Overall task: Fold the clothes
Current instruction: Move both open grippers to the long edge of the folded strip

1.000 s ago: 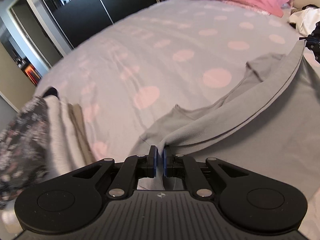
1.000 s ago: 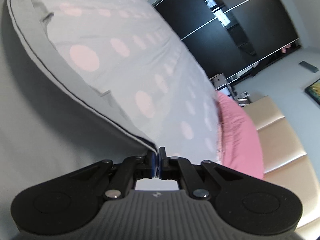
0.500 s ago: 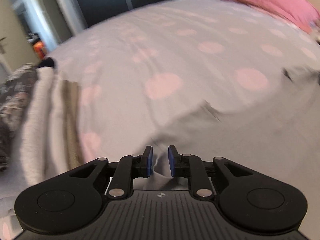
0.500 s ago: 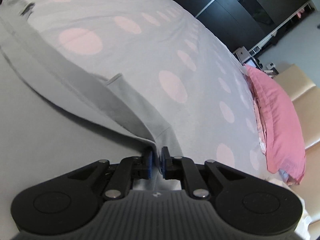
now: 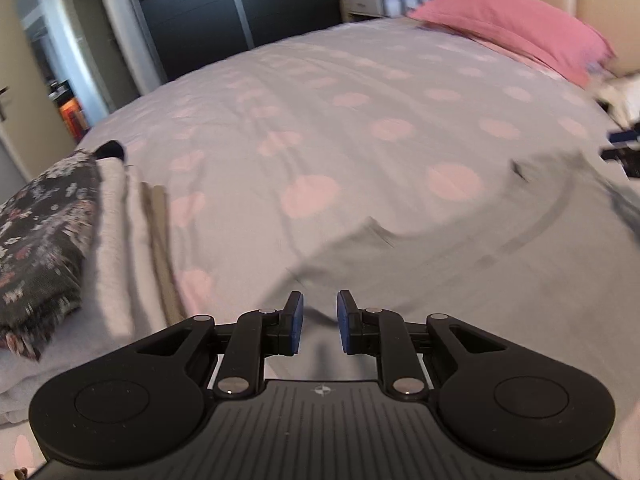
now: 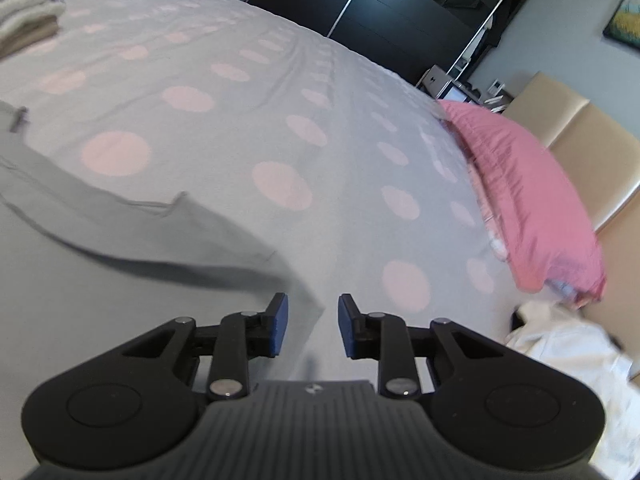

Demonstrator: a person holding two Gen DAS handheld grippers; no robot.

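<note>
A grey garment (image 5: 460, 264) lies flat on the bed, folded over, its edge running across the lower half of the left wrist view. It also shows in the right wrist view (image 6: 120, 264). My left gripper (image 5: 319, 322) is open and empty just above the garment's near left corner. My right gripper (image 6: 308, 324) is open and empty above the garment's right corner. The right gripper's fingertips (image 5: 622, 148) show blurred at the right edge of the left wrist view.
The bed has a grey sheet with pink dots (image 5: 360, 120). A stack of folded clothes (image 5: 80, 232) sits at the left, also in the right wrist view (image 6: 24, 20). A pink pillow (image 6: 532, 196) and white clothes (image 6: 568, 344) lie at the right.
Both grippers have opened and let go of the grey garment's edge. The raised edge has dropped flat onto the bed, and both grippers have pulled back slightly.
</note>
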